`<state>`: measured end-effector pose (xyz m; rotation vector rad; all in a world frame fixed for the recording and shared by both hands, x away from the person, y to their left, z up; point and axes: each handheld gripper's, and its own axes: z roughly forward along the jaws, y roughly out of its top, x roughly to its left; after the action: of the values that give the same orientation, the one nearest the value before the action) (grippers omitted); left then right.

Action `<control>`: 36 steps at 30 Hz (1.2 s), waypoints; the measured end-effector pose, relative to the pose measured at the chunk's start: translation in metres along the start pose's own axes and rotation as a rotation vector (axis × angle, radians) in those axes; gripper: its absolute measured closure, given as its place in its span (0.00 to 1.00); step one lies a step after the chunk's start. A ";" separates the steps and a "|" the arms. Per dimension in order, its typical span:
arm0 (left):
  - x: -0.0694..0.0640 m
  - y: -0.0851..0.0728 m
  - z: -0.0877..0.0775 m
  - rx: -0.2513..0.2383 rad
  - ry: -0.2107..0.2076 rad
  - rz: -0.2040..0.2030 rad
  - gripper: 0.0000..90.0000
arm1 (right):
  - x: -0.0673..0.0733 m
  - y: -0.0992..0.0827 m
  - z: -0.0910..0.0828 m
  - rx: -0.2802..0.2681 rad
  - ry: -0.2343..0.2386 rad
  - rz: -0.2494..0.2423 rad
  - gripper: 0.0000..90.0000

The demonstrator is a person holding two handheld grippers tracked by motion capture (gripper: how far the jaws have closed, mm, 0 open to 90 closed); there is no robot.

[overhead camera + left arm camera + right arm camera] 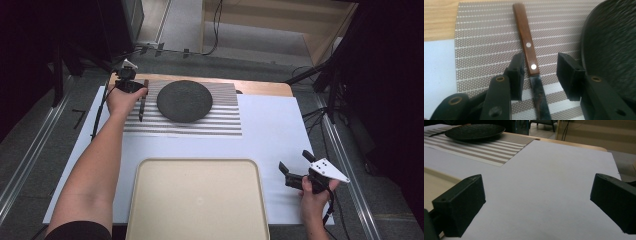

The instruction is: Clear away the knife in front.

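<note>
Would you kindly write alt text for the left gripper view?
The left gripper, jaws apart, straddles a wooden-handled knife with a dark metal blade lying on a brown-and-white striped woven placemat. A round black textured plate sits at the right.

The knife (529, 47) has a reddish-brown wooden handle with two silver rivets and a dark blade. The placemat (486, 45) is brown-and-white striped; the plate (184, 100) is black, the tray (197, 200) cream.
</note>
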<state>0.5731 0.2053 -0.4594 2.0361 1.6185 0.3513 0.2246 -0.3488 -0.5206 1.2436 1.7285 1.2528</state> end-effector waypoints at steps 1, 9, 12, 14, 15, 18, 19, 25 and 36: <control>-0.001 0.000 0.002 0.005 0.015 0.003 0.66 | 0.000 0.000 0.000 0.001 0.000 0.000 0.00; 0.001 0.000 0.015 0.023 0.014 -0.039 0.72 | -0.001 0.000 0.000 -0.001 0.001 0.004 0.00; 0.001 -0.001 0.019 0.030 0.004 -0.049 0.76 | -0.001 0.000 0.000 -0.001 -0.001 0.005 0.00; 0.000 -0.001 0.020 0.030 0.022 -0.039 0.79 | -0.001 0.000 0.000 -0.001 0.000 0.006 0.00; 0.000 -0.001 0.020 0.030 0.030 -0.033 0.81 | -0.001 0.000 0.000 0.000 -0.001 0.007 0.00; 0.001 -0.001 0.020 0.028 0.028 -0.034 0.85 | -0.001 0.000 0.001 0.002 -0.003 0.005 0.00; 0.001 -0.001 0.020 0.032 0.031 -0.042 0.85 | -0.001 0.000 0.001 0.002 -0.005 0.007 0.00; -0.002 -0.001 0.021 0.032 0.055 -0.026 0.85 | 0.000 0.000 0.001 0.008 -0.010 0.003 0.00; -0.001 -0.002 0.015 0.049 0.029 -0.014 0.86 | -0.001 0.000 0.001 0.009 -0.004 0.007 0.00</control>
<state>0.5788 0.2012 -0.4727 2.0636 1.6733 0.3403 0.2260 -0.3494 -0.5211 1.2572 1.7307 1.2471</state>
